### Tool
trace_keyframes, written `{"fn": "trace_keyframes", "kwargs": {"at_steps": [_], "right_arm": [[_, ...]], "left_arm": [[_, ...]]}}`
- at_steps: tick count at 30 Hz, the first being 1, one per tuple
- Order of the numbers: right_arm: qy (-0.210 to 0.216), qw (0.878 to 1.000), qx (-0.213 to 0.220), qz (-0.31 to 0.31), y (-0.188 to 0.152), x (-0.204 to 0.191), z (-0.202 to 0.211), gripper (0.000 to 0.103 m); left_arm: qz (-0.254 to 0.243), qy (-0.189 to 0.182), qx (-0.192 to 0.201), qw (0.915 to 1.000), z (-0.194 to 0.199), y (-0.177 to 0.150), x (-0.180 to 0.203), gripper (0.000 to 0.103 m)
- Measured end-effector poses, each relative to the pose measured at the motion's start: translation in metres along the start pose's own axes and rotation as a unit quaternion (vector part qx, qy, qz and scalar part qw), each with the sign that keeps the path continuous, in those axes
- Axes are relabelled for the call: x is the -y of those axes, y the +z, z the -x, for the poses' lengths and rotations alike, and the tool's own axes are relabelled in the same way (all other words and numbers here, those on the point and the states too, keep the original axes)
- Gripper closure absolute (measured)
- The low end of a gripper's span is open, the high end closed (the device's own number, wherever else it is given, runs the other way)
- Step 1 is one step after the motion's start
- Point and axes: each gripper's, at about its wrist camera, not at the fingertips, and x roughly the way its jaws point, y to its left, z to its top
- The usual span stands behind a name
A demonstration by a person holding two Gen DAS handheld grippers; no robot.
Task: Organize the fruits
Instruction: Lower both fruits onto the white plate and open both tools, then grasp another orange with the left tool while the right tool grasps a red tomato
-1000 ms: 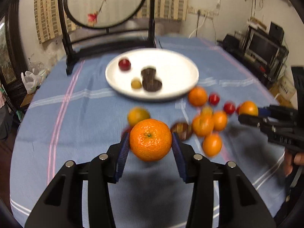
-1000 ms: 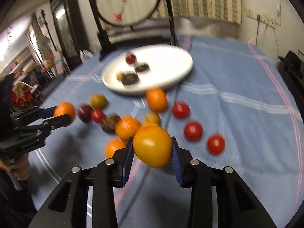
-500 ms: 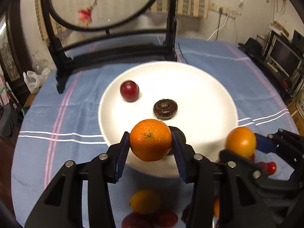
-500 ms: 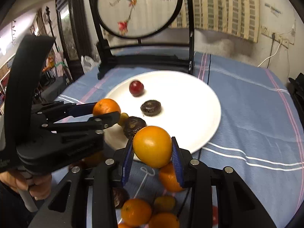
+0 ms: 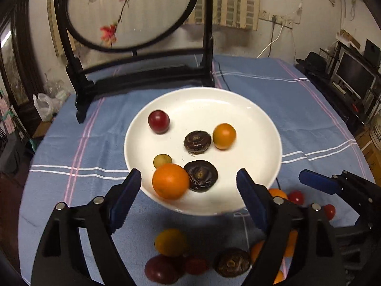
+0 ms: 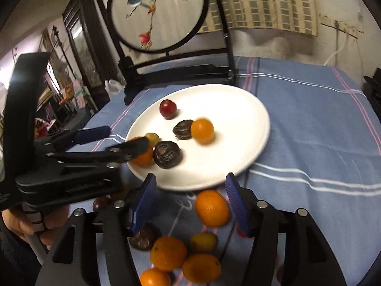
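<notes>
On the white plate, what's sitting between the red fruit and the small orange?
A dark brown, wrinkled round fruit lies between the red fruit and the small orange, close against the orange. The left wrist view shows it best.

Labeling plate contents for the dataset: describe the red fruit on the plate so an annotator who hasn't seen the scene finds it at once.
Start at the white plate on the blue striped tablecloth, in front of the black-framed round embroidered screen. The red fruit sits alone on the plate's far-left part, nearest the screen's stand. It is the only dark red, glossy round piece there; the others are orange, yellowish or wrinkled dark brown.
</notes>
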Motion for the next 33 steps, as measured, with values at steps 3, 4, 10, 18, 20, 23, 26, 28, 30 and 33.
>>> {"fn": "trace_keyframes", "kwargs": {"at_steps": [3,4,10,18,20,23,26,28,30,33], "right_arm": [[0.0,1.0,0.005,-0.014,-0.009,0.007,0.014,0.042],[0.001,1.0,0.007,-0.017,-0.011,0.01,0.018,0.042],[-0.013,0.998,0.039,-0.043,-0.034,0.032,0.049,0.031],[-0.039,0.996,0.045,-0.065,-0.059,0.061,0.055,0.031],[-0.046,0.996,0.051,-0.063,-0.063,0.064,0.058,0.031],[-0.055,0.995,0.052,-0.065,-0.063,0.067,0.061,0.031],[-0.067,0.995,0.055,-0.055,-0.062,0.064,0.065,0.031],[-0.071,0.995,0.054,-0.046,-0.063,0.062,0.066,0.031],[-0.074,0.995,0.051,-0.04,-0.063,0.06,0.065,0.031],[-0.075,0.995,0.047,-0.036,-0.064,0.059,0.064,0.031]], "left_arm": [[-0.006,0.001,0.021,0.9998,0.024,-0.01,0.008,0.019],[-0.005,-0.002,0.023,0.9997,0.03,-0.013,0.01,0.019],[0.005,-0.028,0.008,0.9996,0.049,-0.053,0.019,0.017],[-0.002,-0.029,-0.041,0.9987,0.039,-0.111,0.049,0.02],[-0.008,-0.04,-0.058,0.9975,0.035,-0.12,0.057,0.026],[-0.023,-0.047,-0.063,0.9967,0.033,-0.124,0.069,0.026],[-0.034,-0.049,-0.063,0.9962,0.029,-0.126,0.078,0.027],[-0.034,-0.071,-0.074,0.9941,0.024,-0.127,0.082,0.034],[-0.036,-0.101,-0.093,0.9899,0.018,-0.129,0.088,0.046],[-0.053,-0.1,-0.093,0.9891,0.017,-0.131,0.097,0.058]]}}
